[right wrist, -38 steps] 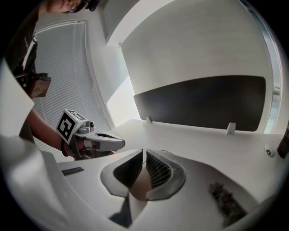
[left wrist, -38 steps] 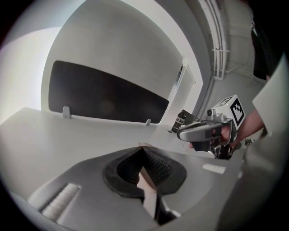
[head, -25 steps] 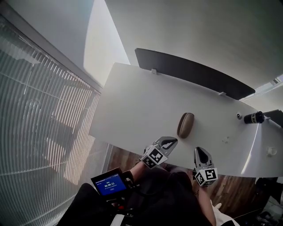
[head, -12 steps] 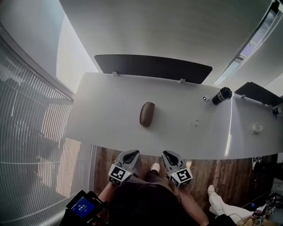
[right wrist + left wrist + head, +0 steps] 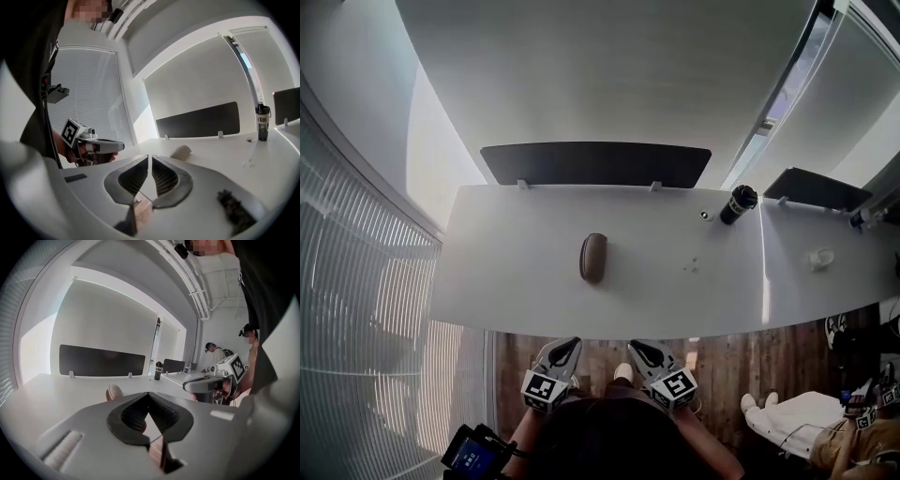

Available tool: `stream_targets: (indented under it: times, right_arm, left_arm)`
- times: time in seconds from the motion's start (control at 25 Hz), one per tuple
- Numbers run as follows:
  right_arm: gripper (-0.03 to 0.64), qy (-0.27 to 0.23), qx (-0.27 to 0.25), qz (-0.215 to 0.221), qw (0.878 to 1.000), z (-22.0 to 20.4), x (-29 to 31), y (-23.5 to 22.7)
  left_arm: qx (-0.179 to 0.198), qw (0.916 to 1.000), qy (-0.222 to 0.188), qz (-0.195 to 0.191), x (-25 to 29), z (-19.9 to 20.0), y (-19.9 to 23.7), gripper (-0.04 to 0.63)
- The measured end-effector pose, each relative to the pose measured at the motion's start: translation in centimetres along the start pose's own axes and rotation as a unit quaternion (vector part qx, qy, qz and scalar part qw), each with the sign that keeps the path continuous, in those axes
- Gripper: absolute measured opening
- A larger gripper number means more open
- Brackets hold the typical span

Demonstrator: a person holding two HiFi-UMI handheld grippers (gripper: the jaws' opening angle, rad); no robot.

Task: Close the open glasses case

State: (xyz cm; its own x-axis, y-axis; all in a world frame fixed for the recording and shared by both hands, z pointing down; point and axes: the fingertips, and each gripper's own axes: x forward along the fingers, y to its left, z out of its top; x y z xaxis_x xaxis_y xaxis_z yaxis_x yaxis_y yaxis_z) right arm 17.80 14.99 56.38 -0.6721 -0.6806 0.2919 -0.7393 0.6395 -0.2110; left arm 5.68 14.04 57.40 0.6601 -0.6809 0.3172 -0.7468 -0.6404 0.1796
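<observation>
The brown glasses case (image 5: pixel 592 258) lies shut on the white table (image 5: pixel 506 281), left of the middle; it also shows small in the left gripper view (image 5: pixel 113 391) and the right gripper view (image 5: pixel 180 151). Both grippers hang over the wooden floor, short of the table's near edge and well apart from the case. My left gripper (image 5: pixel 570 342) (image 5: pixel 148 393) has its tips touching and holds nothing. My right gripper (image 5: pixel 634 345) (image 5: pixel 150 157) shows only a thin slit between its jaws, also with nothing in it. Each gripper appears in the other's view, the right (image 5: pixel 206 384) and the left (image 5: pixel 101 146).
A dark divider panel (image 5: pixel 595 162) stands along the table's far edge. A black bottle (image 5: pixel 737 203) stands at the back right, with a small white object (image 5: pixel 820 258) further right. Window blinds (image 5: pixel 356 309) run down the left. A person's legs (image 5: pixel 787 417) show at the bottom right.
Both grippers have drawn back from the table's near edge towards the body. The case now lies further from them and has not moved on the table.
</observation>
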Motion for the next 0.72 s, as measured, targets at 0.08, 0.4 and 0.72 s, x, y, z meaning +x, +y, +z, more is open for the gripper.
stream_targets:
  times: [0.08,0.4,0.72]
  right_arm:
    - [0.028,-0.005,-0.002,-0.002,1.000,-0.9,0.9,1.3]
    - [0.028,-0.018,0.002,0.000,1.000,-0.5,2.1,5.4]
    - [0.028,-0.010,-0.018,0.012,1.000,-0.8,2.1,8.9]
  left_arm:
    - [0.021,0.9997,-0.009,0.000,-0.9,-0.7,1.3,0.008]
    - [0.021,0.9995,-0.009,-0.021,-4.1,-0.4,2.6,0.008]
    - [0.020,0.9995,-0.016,-0.017,-7.9,-1.4,2.7,0.008]
